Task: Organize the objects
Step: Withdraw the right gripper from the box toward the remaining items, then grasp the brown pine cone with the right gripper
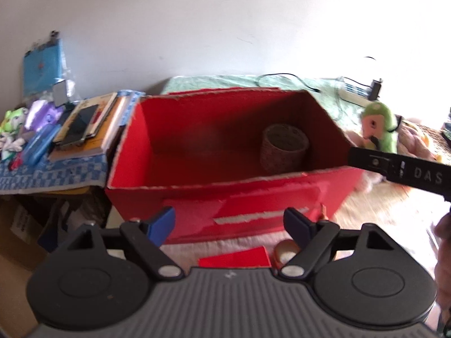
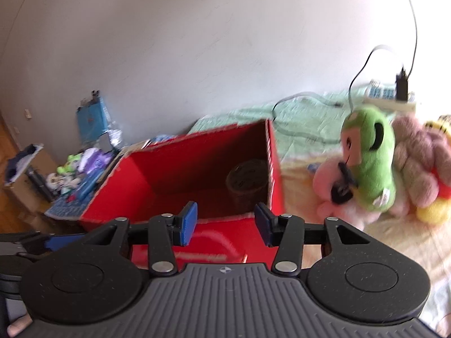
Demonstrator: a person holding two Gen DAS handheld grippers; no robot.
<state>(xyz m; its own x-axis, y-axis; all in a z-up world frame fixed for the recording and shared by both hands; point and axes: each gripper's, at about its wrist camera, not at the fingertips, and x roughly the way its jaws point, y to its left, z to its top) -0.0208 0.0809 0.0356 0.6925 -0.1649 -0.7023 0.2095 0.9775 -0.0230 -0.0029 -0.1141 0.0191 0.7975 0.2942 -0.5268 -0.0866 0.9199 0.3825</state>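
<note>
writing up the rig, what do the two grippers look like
Both match: the left gripper and right gripper have blue finger pads, black linkage arms with silver pivot screws, round black discs and a ribbed grey body. In the left view, the right one's black side reads "DAS".

- Daylight floods in from the right; the bedding (image 1: 394, 205) there is blown out to white glare
- The red box (image 1: 225, 152) interior falls into deep shadow toward its right end
- Soft motion blur smears both views, worst on the green plush (image 2: 369, 157)
- Fisheye bending curves the wall (image 2: 197, 56), and the corners go dark
</note>
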